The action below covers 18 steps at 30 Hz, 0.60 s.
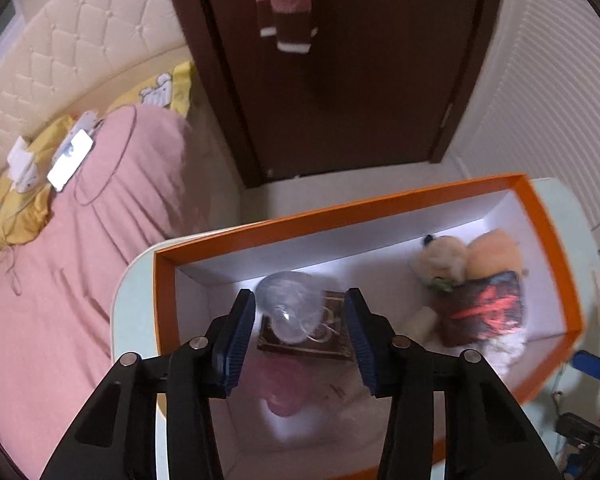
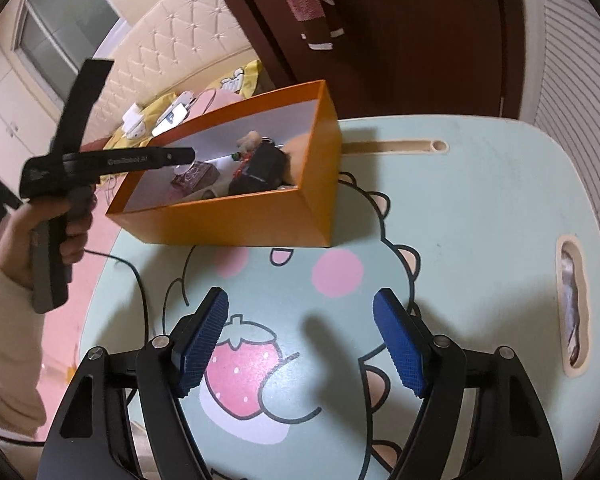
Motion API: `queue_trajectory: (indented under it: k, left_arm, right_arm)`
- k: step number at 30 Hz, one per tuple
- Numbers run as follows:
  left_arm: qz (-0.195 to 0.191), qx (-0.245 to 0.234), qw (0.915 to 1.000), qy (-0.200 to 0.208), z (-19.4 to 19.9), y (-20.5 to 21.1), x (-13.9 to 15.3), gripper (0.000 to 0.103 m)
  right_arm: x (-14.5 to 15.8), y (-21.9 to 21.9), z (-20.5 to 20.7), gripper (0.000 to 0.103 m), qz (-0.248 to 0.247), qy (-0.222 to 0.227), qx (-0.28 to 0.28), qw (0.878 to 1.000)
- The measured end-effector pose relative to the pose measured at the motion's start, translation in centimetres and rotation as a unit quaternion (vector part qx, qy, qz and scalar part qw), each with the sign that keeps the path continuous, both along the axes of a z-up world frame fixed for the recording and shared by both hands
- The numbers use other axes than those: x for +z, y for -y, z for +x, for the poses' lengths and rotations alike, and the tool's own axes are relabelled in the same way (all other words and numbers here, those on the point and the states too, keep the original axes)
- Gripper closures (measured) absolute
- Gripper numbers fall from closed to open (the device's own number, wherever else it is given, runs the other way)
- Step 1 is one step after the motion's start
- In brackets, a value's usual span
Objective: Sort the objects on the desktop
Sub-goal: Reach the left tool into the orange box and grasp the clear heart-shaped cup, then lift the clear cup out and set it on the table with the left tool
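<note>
Desktop objects lie gathered inside an orange box (image 1: 540, 216) with white inner walls, which fills the lower middle and right of the left wrist view and rests on a pale green table (image 1: 128, 304). At the far left of that view a pink bedspread (image 1: 80, 264) runs up to a quilted cream headboard (image 1: 76, 52). Moving right, the left gripper (image 1: 300, 308) hangs over the box's left end; its blue pads stand a little apart with nothing pressed between them. Framed in the gap, down on the box floor, are a clear crumpled plastic piece (image 1: 288, 304) lying on a dark brown patterned box (image 1: 332, 340). Further right sit a cream plush toy (image 1: 440, 260), an orange plush (image 1: 496, 248) and a dark packet with red marks (image 1: 484, 304), close together.

In the right wrist view, a hand (image 2: 28, 236) in a cream sleeve at the left edge grips the other tool's handle, its fingers reaching over the box. The orange box stands at upper centre. At lower centre the right gripper (image 2: 300, 336) has its jaws wide apart, empty, above the table's strawberry drawing (image 2: 240, 376).
</note>
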<state>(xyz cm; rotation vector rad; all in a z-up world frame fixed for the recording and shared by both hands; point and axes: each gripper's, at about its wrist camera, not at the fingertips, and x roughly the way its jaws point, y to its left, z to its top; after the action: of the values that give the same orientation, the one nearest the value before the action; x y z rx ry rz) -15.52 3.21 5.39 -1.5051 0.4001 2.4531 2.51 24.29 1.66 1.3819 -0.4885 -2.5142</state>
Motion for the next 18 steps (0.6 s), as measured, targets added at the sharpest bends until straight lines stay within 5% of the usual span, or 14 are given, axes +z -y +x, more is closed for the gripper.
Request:
queue_trajectory:
  k: [8,18]
  left_arm:
    - [-0.001,-0.005,0.9996,-0.028,0.2,0.0,0.6,0.068]
    - [0.092,-0.016,0.9929,-0.074,5.6,2.0,6.1,0.068]
  right_arm:
    - [-0.4,-0.7,-0.4,0.027,-0.016,0.006,-0.013,1.000]
    - [-0.1,-0.5,-0.2,0.027,0.002,0.000,-0.009,1.000]
